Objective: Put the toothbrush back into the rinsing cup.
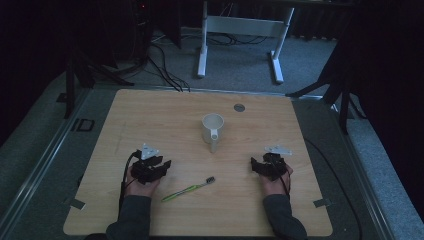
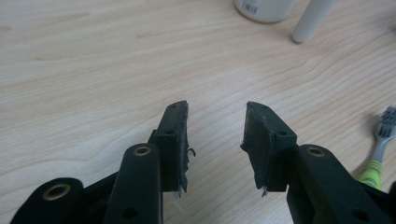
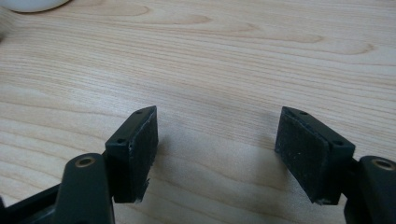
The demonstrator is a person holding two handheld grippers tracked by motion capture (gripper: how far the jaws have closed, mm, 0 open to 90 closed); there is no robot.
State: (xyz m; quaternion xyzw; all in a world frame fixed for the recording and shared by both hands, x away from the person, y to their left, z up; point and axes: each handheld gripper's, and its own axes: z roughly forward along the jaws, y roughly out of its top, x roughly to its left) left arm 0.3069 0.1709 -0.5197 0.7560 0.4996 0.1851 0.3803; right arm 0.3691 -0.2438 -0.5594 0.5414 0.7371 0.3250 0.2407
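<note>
left gripper [image 1: 159, 165] and right gripper [image 1: 256, 165] rest on the wooden table [image 1: 150, 115], jaws apart, nothing between. green toothbrush [image 1: 188, 189] lies between them, near left gripper. white mug [image 1: 212, 129] farther back.

– What colour was the table [image 1: 165, 115]?

– Pale wood, with a wavy brown grain running across it. A small grey disc [image 1: 239, 107] sat in its far edge.

– And the mug [image 1: 212, 129]?

– White all over, handle too.

– The toothbrush [image 1: 189, 189]?

– Lime green along the handle, grey at the neck and head; the left gripper view showed grey bristles as well.

– The tools?

– The left gripper [image 1: 159, 167] and right gripper [image 1: 257, 166] were black, each topped by a light grey plate. Their pads [image 3: 306, 151] were a dull, speckled black. The sleeves [image 1: 132, 220] were dark grey.

– The floor [image 1: 240, 60]?

– Grey carpet, black cables [image 1: 165, 67], a white desk frame [image 1: 240, 30].
</note>
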